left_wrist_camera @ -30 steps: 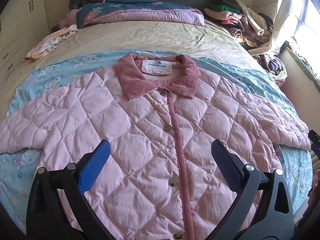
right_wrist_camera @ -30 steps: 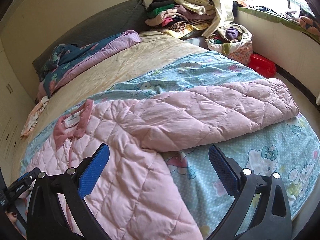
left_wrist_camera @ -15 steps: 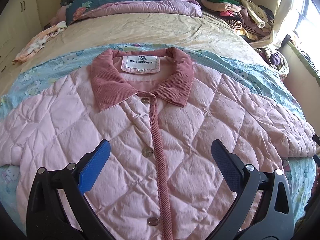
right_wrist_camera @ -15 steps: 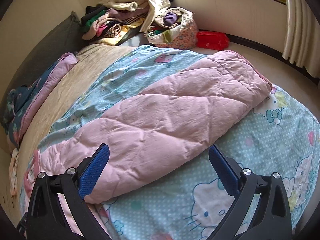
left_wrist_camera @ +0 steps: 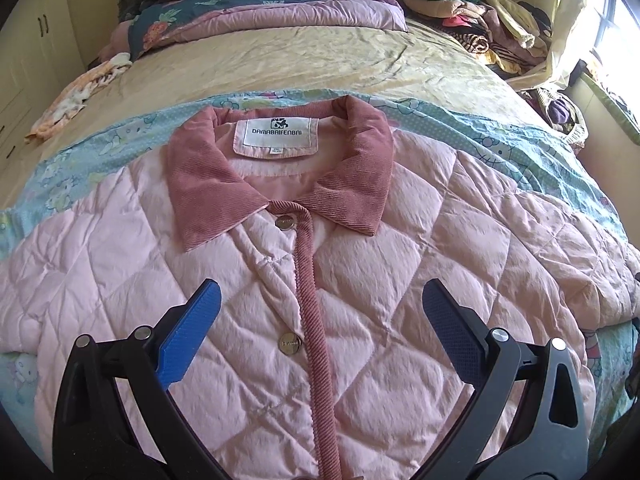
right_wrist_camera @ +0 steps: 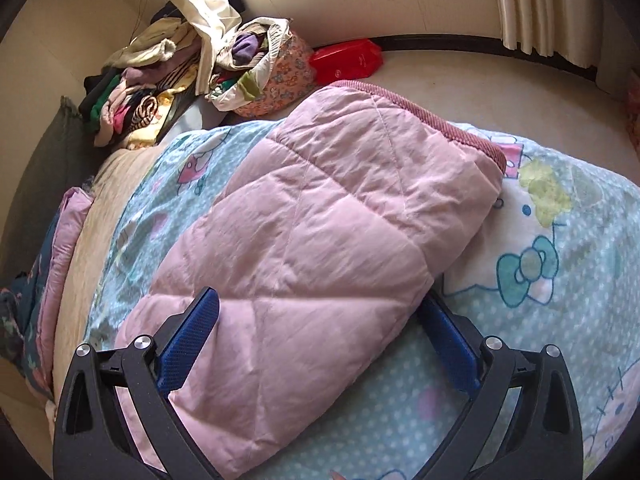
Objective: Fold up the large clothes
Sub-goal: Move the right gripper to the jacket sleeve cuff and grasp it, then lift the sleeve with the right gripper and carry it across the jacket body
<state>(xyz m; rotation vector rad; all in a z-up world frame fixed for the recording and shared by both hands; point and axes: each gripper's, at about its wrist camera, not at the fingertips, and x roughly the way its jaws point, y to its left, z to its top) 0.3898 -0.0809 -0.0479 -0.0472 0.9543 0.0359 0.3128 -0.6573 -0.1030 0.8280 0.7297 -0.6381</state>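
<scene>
A pink quilted jacket (left_wrist_camera: 360, 280) lies front up and buttoned on the bed, its darker corduroy collar (left_wrist_camera: 200, 184) and white label toward the headboard. My left gripper (left_wrist_camera: 320, 300) hovers open over the chest, astride the button placket (left_wrist_camera: 308, 280). In the right wrist view the jacket's sleeve (right_wrist_camera: 320, 232) stretches away toward its corduroy cuff (right_wrist_camera: 440, 120). My right gripper (right_wrist_camera: 320, 312) is open and straddles the sleeve near its middle; the right fingertip is tucked under the sleeve's edge.
A blue cartoon-print blanket (right_wrist_camera: 540, 280) covers the bed under the jacket. Folded bedding (left_wrist_camera: 280, 12) lies at the headboard, a clothes pile (left_wrist_camera: 480, 28) at the far right corner. A fabric basket (right_wrist_camera: 272, 76) and red box (right_wrist_camera: 348, 60) sit on the floor beside the bed.
Left gripper has moved forward up the jacket toward the collar. Right gripper has swung right and come down over the sleeve, which now lies between its fingers.
</scene>
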